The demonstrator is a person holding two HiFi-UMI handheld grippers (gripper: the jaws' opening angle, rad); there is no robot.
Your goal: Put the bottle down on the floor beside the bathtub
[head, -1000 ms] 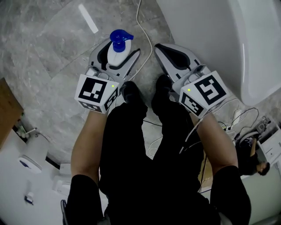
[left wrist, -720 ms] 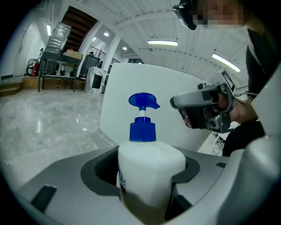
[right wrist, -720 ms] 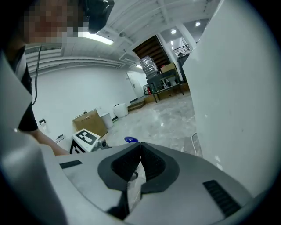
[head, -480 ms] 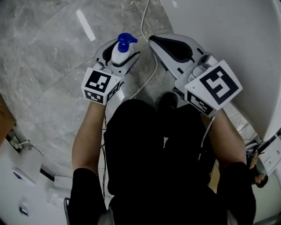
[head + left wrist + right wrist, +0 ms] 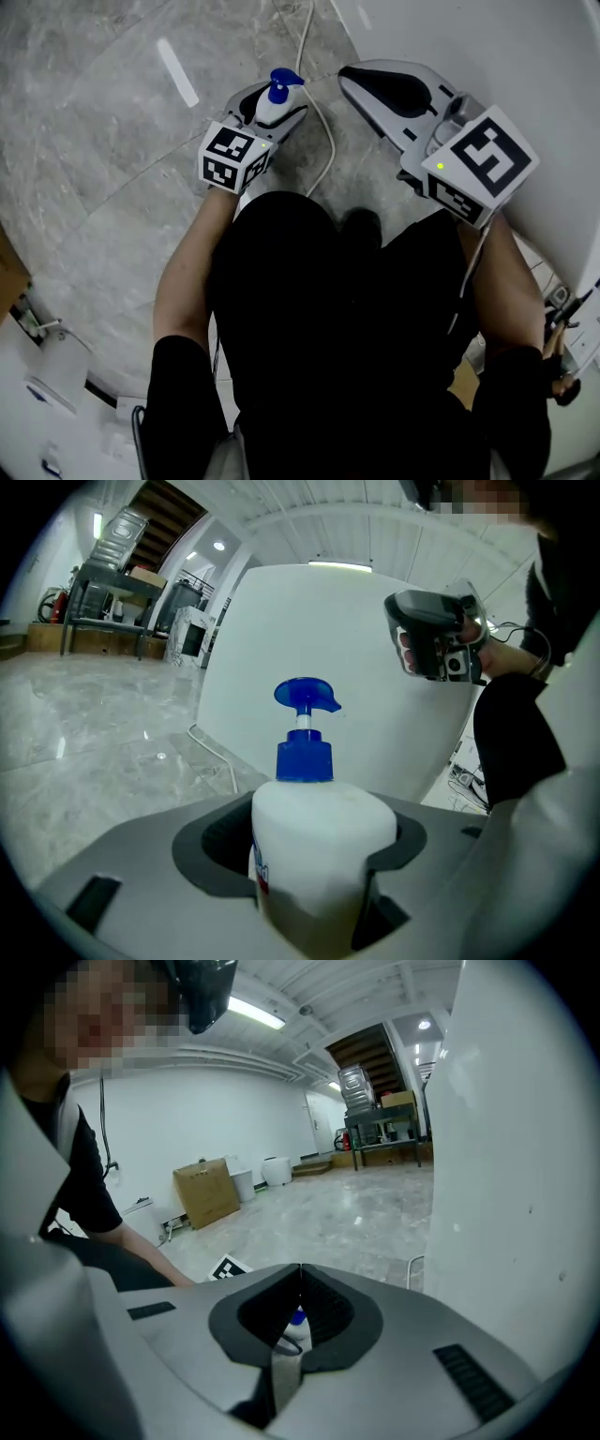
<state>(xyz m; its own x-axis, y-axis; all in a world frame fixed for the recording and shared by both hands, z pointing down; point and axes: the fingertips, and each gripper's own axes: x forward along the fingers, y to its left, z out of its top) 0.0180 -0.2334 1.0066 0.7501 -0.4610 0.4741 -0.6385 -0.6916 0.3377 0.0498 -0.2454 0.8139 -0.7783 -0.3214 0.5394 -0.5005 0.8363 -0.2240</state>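
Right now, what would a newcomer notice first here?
The white bottle with its blue pump, upright and clamped between the left gripper's jaws, at the head view's top centre over the grey marble floor. To its right the right gripper is shut and empty, beside the bathtub's white wall. A white cable runs across the floor between them.

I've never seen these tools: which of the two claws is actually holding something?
The left gripper: its jaws clamp the white pump bottle. The right gripper is shut on nothing.

White bottle [image 5: 323, 850], blue pump; grey-marbled floor [image 5: 103, 159] (white bathtub [image 5: 487, 47]).
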